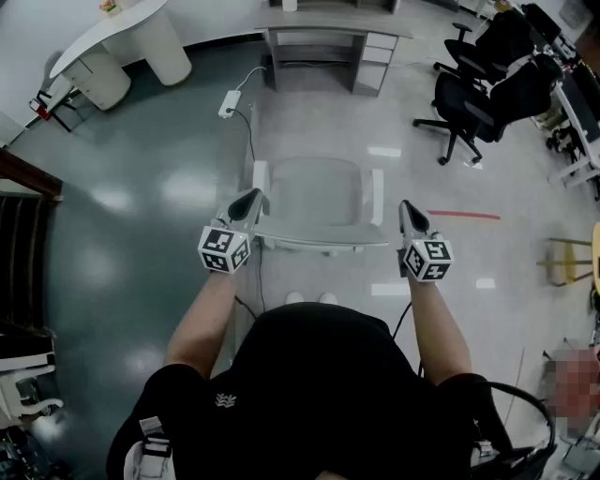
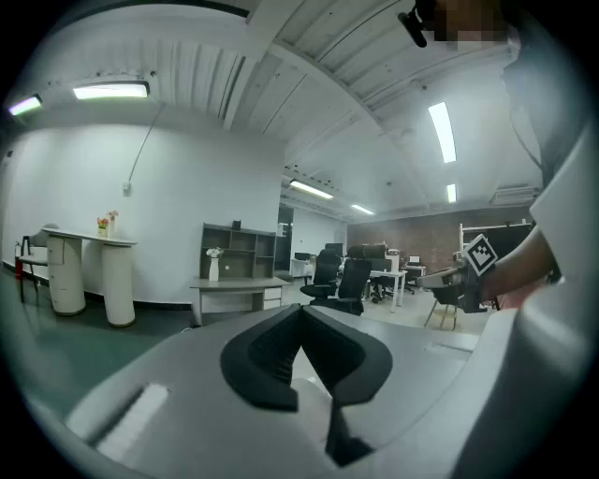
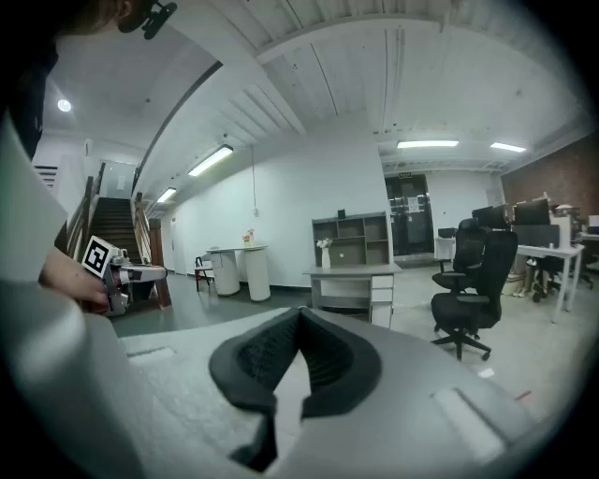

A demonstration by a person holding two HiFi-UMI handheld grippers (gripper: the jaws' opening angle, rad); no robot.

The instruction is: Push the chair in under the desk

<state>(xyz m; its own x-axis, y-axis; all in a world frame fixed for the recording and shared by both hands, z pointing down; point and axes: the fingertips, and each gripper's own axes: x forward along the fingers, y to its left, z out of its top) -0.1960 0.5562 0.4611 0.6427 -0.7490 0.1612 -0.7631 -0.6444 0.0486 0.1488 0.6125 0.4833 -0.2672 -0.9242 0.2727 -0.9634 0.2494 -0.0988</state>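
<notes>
while both pairs of jaws are pressed together with nothing between them, the left gripper [image 1: 253, 197] hangs at the left top corner of the backrest of the grey chair [image 1: 319, 192] and the right gripper [image 1: 406, 208] at its right top corner; contact cannot be told. the chair stands on the floor [image 1: 141, 187], well apart from the desk [image 1: 328, 23] ahead

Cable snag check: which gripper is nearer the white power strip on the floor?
Left. The left gripper is left of the chair, power strip ahead of it; the right gripper is across the chair, farther off.
</notes>
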